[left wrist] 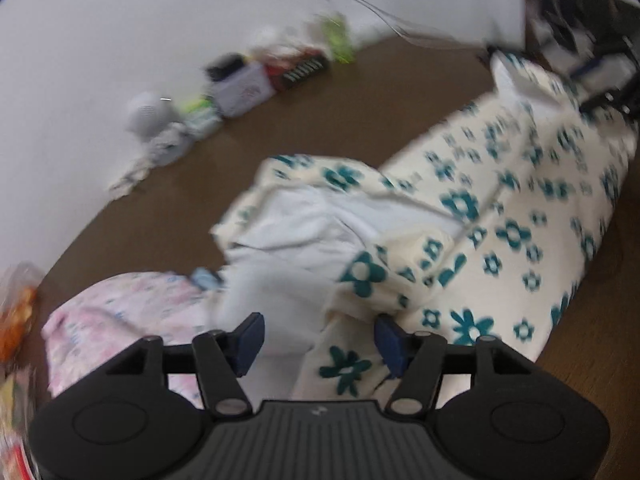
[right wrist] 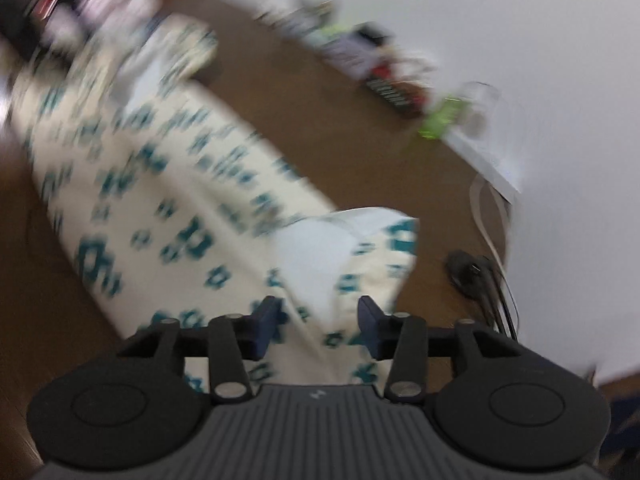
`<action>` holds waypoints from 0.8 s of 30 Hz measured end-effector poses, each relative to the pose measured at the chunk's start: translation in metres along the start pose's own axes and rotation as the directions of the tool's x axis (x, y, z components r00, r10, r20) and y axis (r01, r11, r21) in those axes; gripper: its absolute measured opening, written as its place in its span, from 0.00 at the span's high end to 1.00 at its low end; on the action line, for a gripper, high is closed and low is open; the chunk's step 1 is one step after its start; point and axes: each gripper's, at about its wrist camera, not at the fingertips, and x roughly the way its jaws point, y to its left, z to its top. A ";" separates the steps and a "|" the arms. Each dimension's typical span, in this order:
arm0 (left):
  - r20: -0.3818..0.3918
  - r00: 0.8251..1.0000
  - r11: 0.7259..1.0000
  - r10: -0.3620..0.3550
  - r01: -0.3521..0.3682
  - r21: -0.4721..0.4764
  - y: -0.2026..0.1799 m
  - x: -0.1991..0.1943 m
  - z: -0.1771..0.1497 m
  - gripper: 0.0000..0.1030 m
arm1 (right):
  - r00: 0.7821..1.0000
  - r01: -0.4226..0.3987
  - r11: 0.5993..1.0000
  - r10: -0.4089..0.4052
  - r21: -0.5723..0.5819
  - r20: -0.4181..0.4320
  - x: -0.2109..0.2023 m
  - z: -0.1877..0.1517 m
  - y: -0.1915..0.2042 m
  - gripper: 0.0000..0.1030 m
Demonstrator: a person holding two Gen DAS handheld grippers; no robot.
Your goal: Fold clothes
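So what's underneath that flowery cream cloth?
The flowery cream cloth lies on a brown table. Its turned-back corner shows a white inner side. A pink garment lies beside it. Anything beneath is covered.

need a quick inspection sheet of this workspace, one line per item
surface: brown table, mostly bare beyond the cloth
job's things: cream garment with teal flowers lying lengthwise, its near end turned back to show the white lining; pink patterned garment bunched beside it
clutter: blurred row of boxes and small items along the wall
grippers: left tool open over the turned-back end, pads clear of cloth; right tool open over the flowered cloth, gripping nothing
cables: dark cables at the table edge by the wall; thin wire near the far items
surroundings: plain white wall; dark furniture, too blurred to name
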 end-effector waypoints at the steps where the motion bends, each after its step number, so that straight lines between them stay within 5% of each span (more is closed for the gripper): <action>1: 0.032 0.999 1.000 -0.007 0.007 -0.016 -0.001 -0.009 0.000 0.42 | 0.999 0.007 0.998 -0.010 0.069 0.037 -0.010 -0.003 -0.008 0.60; 3: 0.097 0.995 0.999 -0.018 0.023 -0.046 -0.002 -0.026 0.000 0.42 | 0.995 -0.005 0.983 -0.013 0.183 0.095 -0.027 -0.010 -0.017 0.61; 6: 0.173 0.982 0.996 -0.079 0.087 -0.036 -0.027 -0.033 0.004 0.41 | 0.989 -0.071 0.955 0.029 0.287 0.147 -0.039 -0.021 -0.009 0.75; 9: 0.154 0.978 0.988 -0.144 0.150 -0.028 -0.055 -0.017 0.009 0.46 | 0.987 -0.122 0.944 0.085 0.306 0.133 -0.026 -0.029 0.018 0.85; 11: 0.110 0.979 0.983 -0.172 0.178 -0.047 -0.067 -0.002 0.005 0.68 | 0.992 -0.103 0.950 0.077 0.295 0.100 -0.016 -0.039 0.035 0.86; 13: 0.071 0.981 0.980 -0.179 0.184 -0.079 -0.069 0.012 -0.002 0.75 | 0.995 -0.087 0.949 0.066 0.304 0.079 -0.009 -0.051 0.042 0.86; 24: 0.106 0.982 0.954 -0.158 0.180 -0.241 -0.045 0.018 -0.033 0.83 | 0.989 -0.077 0.903 0.016 0.422 0.147 -0.009 -0.093 -0.003 0.98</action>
